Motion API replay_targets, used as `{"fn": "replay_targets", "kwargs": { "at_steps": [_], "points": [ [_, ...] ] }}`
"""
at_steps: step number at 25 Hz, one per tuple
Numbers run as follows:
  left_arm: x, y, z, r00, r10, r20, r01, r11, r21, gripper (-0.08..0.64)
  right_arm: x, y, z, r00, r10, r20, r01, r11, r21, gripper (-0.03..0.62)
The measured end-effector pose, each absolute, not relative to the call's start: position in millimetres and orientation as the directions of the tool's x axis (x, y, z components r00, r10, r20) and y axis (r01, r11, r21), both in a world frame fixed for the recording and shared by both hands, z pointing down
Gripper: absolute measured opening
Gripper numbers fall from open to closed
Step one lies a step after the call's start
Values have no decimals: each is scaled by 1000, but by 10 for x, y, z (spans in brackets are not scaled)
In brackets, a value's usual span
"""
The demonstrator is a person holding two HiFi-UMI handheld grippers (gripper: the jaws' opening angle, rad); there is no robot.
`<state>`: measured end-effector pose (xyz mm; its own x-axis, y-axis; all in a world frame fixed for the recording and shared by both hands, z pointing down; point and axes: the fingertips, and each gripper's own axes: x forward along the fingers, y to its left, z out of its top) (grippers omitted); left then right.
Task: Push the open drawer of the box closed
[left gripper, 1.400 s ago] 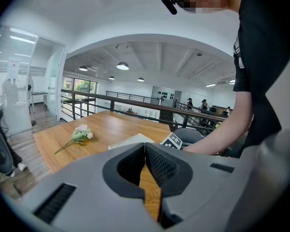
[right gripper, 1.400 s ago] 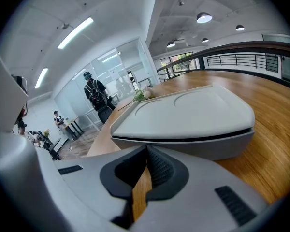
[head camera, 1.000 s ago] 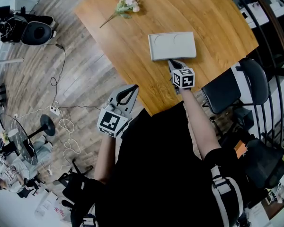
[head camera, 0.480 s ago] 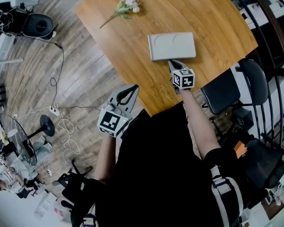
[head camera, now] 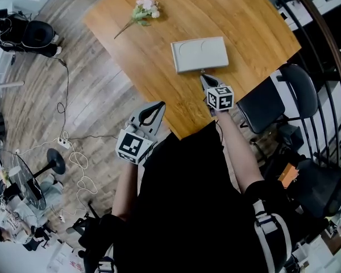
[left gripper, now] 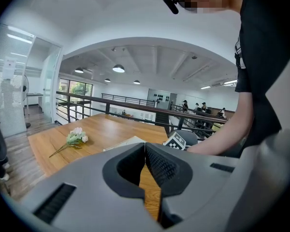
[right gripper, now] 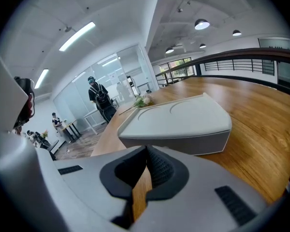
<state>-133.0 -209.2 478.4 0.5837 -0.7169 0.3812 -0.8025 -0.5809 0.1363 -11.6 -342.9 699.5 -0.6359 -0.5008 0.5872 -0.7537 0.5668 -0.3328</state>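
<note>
In the head view, the box (head camera: 200, 54) lies flat on the wooden table (head camera: 256, 27), near the person's edge. The right gripper (head camera: 204, 76) reaches over that edge with its tips at the box's near side, which is how a push would be delivered. No drawer can be seen sticking out, so it is probably shut or nearly so. The left gripper (head camera: 157, 107) hangs beside the table over the floor, seemingly idle. A flower (head camera: 140, 12) lies well apart, at the far corner.

In the left gripper view, the claw (left gripper: 145, 145) is pressed together with nothing in it, pointed across the table toward the flower (left gripper: 74, 138).

In the right gripper view, the claw (right gripper: 146, 149) is also together and empty, a blunt tip suited to pushing. It sits just before the box's (right gripper: 176, 122) smooth front face, though actual contact cannot be confirmed.
</note>
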Motion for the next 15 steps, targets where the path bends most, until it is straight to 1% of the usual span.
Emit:
{"fn": "replay_targets", "kwargs": {
  "at_steps": [10,15],
  "points": [
    [-1216,-1933,4742,665,-661,347,-733,-667,135,23,139,-2990,6554,-598,-559,574,-758,628,-179,15],
    [-1224,-1832,4765,693,-637,337,-705,-697,133,23,245,-2813,6361,-591,-586,554,-763,630,-147,15]
  ]
}}
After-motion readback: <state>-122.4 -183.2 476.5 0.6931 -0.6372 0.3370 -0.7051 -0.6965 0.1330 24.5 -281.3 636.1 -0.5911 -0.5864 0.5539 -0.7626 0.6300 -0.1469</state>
